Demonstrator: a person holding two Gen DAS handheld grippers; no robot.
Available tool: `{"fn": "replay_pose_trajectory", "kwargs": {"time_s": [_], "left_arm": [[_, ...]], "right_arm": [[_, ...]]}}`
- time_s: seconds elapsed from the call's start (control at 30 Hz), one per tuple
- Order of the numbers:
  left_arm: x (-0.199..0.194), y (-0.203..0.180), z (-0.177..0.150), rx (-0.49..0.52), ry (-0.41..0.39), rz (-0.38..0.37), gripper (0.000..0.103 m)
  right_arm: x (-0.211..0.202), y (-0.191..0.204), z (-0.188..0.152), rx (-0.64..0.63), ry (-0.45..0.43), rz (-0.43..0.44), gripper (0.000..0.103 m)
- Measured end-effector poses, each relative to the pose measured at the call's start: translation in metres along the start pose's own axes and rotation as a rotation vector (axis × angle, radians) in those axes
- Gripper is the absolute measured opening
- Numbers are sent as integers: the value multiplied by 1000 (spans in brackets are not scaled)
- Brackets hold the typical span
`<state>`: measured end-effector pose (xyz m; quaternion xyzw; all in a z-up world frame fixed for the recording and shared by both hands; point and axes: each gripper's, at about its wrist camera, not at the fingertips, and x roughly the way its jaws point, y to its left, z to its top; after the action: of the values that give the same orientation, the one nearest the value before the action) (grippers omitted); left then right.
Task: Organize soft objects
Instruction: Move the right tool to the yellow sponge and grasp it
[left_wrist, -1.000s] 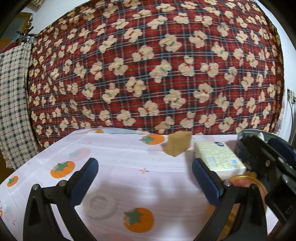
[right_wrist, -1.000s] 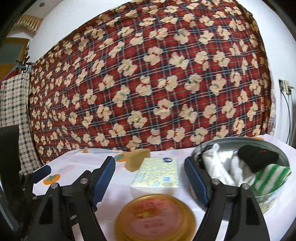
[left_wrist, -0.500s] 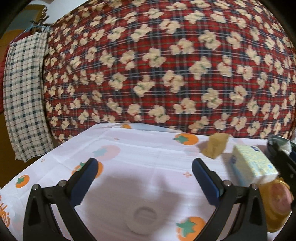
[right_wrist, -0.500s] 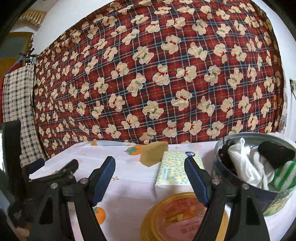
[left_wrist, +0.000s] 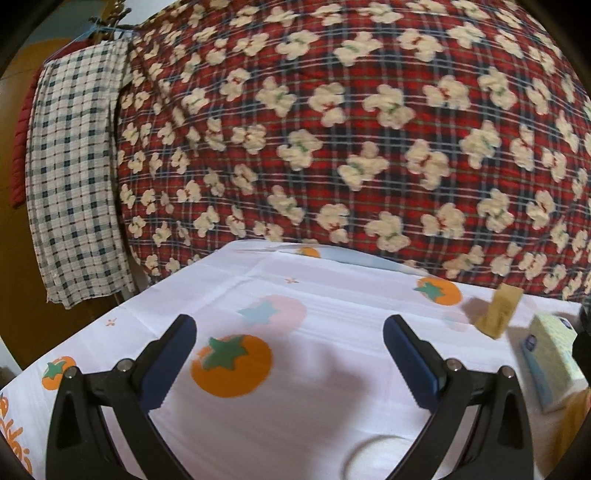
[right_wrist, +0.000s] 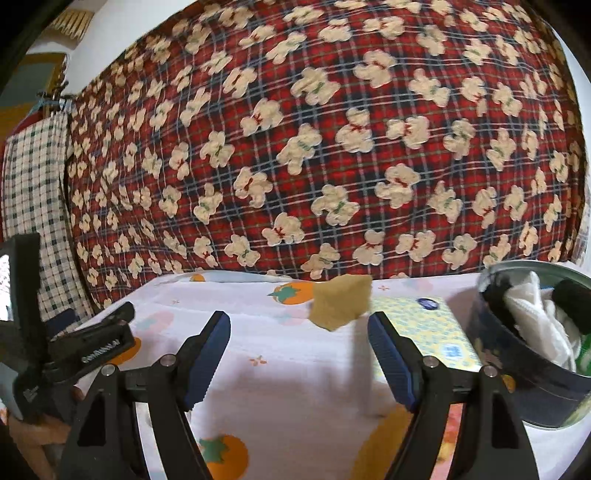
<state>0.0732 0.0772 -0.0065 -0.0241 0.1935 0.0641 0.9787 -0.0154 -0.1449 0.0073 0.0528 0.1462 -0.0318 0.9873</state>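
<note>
A tan sponge (right_wrist: 341, 302) stands on the tomato-print tablecloth (right_wrist: 295, 350), just beyond my open right gripper (right_wrist: 299, 328) and slightly right of its middle. A yellow tissue pack (right_wrist: 424, 328) lies beside the right finger. A round tin (right_wrist: 517, 373) at the right holds white, black and green-striped cloths. In the left wrist view my left gripper (left_wrist: 290, 338) is open over bare cloth, with the sponge (left_wrist: 498, 312) and tissue pack (left_wrist: 550, 354) far to its right. The left gripper (right_wrist: 92, 343) also shows at the left of the right wrist view.
An orange round lid (right_wrist: 391, 439) lies near the front, under my right finger. A whitish ring (left_wrist: 376, 454) lies at the bottom of the left wrist view. A red plaid blanket (left_wrist: 332, 129) rises behind the table; a checked cloth (left_wrist: 74, 177) hangs at the left.
Both grippers have swung left across the table. The sponge, tissue pack and tin have slid rightward in both views; the ring has dropped to the left view's bottom edge.
</note>
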Motion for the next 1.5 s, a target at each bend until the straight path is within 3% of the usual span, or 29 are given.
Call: {"fn": "replay_pose_trajectory", "kwargs": {"time_s": [0.27, 0.4, 0.83, 1.2, 1.23, 1.37, 1.5], "left_arm": [[27, 47, 6, -110, 49, 73, 102], [34, 59, 4, -163, 88, 91, 102], [38, 59, 1, -160, 116, 95, 102], [41, 59, -1, -154, 132, 102, 102], [42, 59, 0, -156, 131, 100, 102], [41, 58, -1, -146, 131, 100, 102], [41, 55, -1, -135, 130, 100, 102]], "right_arm": [[50, 28, 3, 23, 70, -33, 79], [80, 37, 4, 46, 117, -92, 79], [163, 27, 11, 160, 281, -340, 79], [201, 2, 15, 240, 364, -384, 79], [204, 1, 15, 240, 370, -388, 77], [217, -3, 14, 260, 412, -417, 54], [219, -8, 12, 277, 429, -432, 44]]}}
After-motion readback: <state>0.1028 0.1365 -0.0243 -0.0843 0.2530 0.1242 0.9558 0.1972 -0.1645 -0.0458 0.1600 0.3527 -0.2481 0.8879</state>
